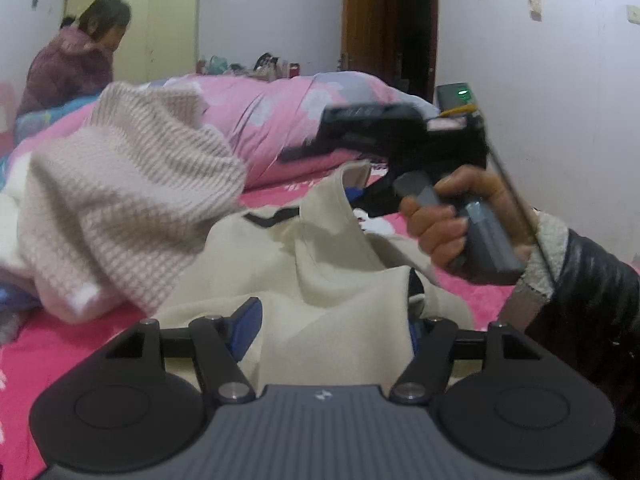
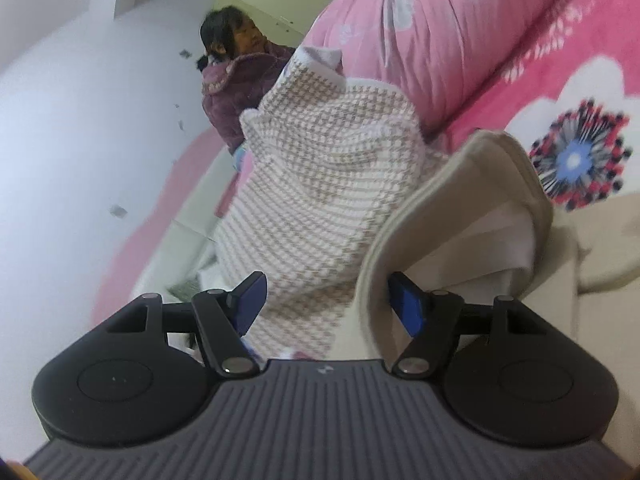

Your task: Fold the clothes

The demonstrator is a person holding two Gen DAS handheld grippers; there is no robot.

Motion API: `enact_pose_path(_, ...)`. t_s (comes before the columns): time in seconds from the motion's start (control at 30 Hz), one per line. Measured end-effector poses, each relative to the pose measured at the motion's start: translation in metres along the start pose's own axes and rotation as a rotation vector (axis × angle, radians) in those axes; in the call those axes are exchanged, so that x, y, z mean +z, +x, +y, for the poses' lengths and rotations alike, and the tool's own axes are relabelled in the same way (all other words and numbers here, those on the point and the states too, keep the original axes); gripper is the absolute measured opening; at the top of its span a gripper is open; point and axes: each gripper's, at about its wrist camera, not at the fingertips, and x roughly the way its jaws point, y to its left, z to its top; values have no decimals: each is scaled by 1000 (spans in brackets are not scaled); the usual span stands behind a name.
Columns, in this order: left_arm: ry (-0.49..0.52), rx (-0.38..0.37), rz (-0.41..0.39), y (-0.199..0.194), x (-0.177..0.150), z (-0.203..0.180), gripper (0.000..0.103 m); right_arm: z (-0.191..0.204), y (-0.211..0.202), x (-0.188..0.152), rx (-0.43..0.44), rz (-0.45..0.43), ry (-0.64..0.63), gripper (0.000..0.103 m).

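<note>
A cream garment point(image 1: 332, 264) lies bunched on the pink bed sheet point(image 1: 60, 360). One fold of it rises between the fingers of my left gripper point(image 1: 332, 326), whose blue pads stand wide apart and do not press on it. In the right wrist view a curved hem of the cream garment point(image 2: 460, 184) stands up close to the right pad of my right gripper point(image 2: 328, 306), which is also open. A beige-and-white knit sweater point(image 1: 120, 208) is heaped to the left, and it fills the middle of the right wrist view point(image 2: 320, 184). A hand point(image 1: 440, 220) holds the right gripper's grey handle.
A rolled pink floral quilt point(image 1: 280, 112) lies across the bed behind the clothes. A person in a purple jacket point(image 1: 68, 68) sits at the far left edge. A brown door point(image 1: 384, 28) and a pale wardrobe point(image 1: 168, 20) stand at the back wall.
</note>
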Motion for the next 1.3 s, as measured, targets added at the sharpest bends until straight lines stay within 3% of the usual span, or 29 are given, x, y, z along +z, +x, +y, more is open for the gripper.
enact_pose_path(0.13, 22, 94, -11, -27, -3, 3, 68, -10, -9, 1, -156, -2, -96, 69)
enact_pose_path(0.2, 15, 127, -20, -41, -6, 8, 68, -24, -14, 1, -180, 8, -80, 70)
enact_pose_path(0.33, 52, 115, -58, -59, -5, -3, 69, -49, -14, -2, -124, 56, 21, 61)
enact_pose_path(0.4, 50, 68, -83, -60, 0, -10, 71, -55, -8, -2, -84, 84, 69, 44)
enact_pose_path(0.43, 55, 39, -82, -58, 1, -16, 74, -56, -5, -2, -69, 96, 87, 38)
enact_pose_path(0.47, 74, 14, -71, -51, 2, -24, 75, -54, -5, -2, -64, 101, 90, 22)
enact_pose_path(0.5, 93, 1, -50, -40, 2, -31, 77, -51, -8, -2, -62, 98, 79, 18)
enact_pose_path(0.67, 187, -26, 41, 25, -14, -65, 81, -31, -25, -6, -53, 59, 19, 13)
enact_pose_path(0.77, 233, 124, 65, 55, -31, -69, 80, -22, -35, -8, -64, 30, -31, 12)
enact_pose_path(0.8, 216, 158, 73, 60, -35, -65, 79, -19, -37, -9, -73, 21, -58, 12)
enact_pose_path(0.87, 118, 111, 53, 51, -41, -43, 72, -15, -37, -10, -99, 15, -121, 12)
enact_pose_path(0.9, 87, 119, 51, 48, -43, -34, 63, -13, -35, -10, -121, 17, -148, 13)
enact_pose_path(0.97, 18, 132, 47, 39, -48, -16, 57, -15, -27, -11, -160, 28, -167, 15)
enact_pose_path(1.03, -38, 120, 40, 33, -49, 0, 48, -20, -15, -12, -183, 50, -146, 15)
enact_pose_path(1.2, -109, 72, 27, 24, -54, 25, 41, -31, 14, -11, -232, 66, -83, 21)
enact_pose_path(1.3, -146, 59, 10, 17, -60, 37, 25, -39, 30, -10, -229, 76, -32, 21)
